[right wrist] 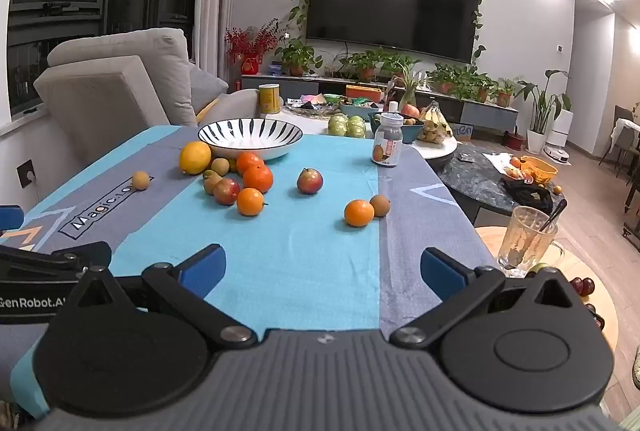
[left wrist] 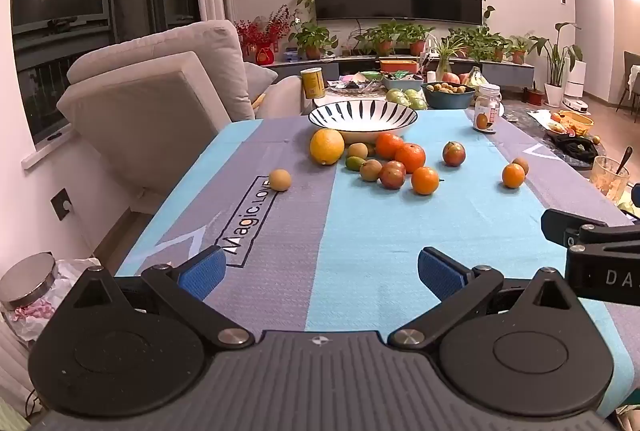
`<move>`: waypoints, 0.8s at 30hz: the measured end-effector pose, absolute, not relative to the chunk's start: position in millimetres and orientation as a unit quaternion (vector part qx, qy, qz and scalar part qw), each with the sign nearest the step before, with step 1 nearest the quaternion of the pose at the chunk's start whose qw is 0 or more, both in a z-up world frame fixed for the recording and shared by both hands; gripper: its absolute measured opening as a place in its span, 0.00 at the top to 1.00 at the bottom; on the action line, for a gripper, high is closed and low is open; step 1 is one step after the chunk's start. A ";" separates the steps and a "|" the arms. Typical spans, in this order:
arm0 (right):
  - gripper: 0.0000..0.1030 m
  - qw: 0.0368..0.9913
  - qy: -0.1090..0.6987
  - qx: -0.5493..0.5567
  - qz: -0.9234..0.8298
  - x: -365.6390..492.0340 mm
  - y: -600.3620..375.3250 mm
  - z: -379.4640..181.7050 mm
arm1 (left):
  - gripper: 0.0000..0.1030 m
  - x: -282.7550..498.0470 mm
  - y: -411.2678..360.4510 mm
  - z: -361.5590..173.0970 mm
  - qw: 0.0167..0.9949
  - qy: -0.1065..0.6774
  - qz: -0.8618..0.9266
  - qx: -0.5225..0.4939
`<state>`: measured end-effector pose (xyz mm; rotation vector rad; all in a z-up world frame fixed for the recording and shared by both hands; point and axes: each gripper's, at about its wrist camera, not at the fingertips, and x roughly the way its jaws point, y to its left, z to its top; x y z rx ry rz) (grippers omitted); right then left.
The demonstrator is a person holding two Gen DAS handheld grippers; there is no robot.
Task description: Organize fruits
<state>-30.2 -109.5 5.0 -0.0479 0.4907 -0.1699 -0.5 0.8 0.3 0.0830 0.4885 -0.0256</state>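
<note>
Fruits of mixed kinds lie loose on the blue-and-grey patterned tablecloth (left wrist: 360, 231), none yet inside the white ceramic bowl with black radial stripes (left wrist: 362, 116) at the far edge. We judge the task to be at its opening step: nothing is gripped and sorting has not begun. Our left gripper (left wrist: 322, 271) hovers above the near end of the cloth with its blue-padded fingers spread wide and empty; our right gripper (right wrist: 322, 269) is likewise spread and empty, well apart from all fruit. A large yellow citrus (left wrist: 327, 146) touches or nearly touches the bowl's rim. The nearest reach for the right side is the small orange mandarin (right wrist: 359, 212) just beside a round brown fruit (right wrist: 380, 205). The next move calls for advancing one gripper, straddling a single fruit, and closing gently, since round fruit will likely roll.
</note>
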 end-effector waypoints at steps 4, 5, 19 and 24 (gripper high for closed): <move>0.36 0.966 0.241 -0.025 -0.084 -30.6 -109.0 4.9 | 0.00 -2.8 3.9 -0.7 0.970 0.239 -0.013 0.033; 0.36 0.966 0.241 -0.025 -0.085 -30.7 -108.9 4.8 | 0.00 -2.5 3.0 -1.4 0.971 0.238 -0.010 0.034; 0.36 0.966 0.241 -0.029 -0.086 -31.1 -108.0 4.7 | 0.00 -1.3 4.4 0.8 0.971 0.237 -0.017 0.026; 0.36 0.966 0.241 -0.028 -0.085 -31.0 -107.9 4.3 | 0.00 -2.8 5.8 1.9 0.972 0.234 -0.018 0.022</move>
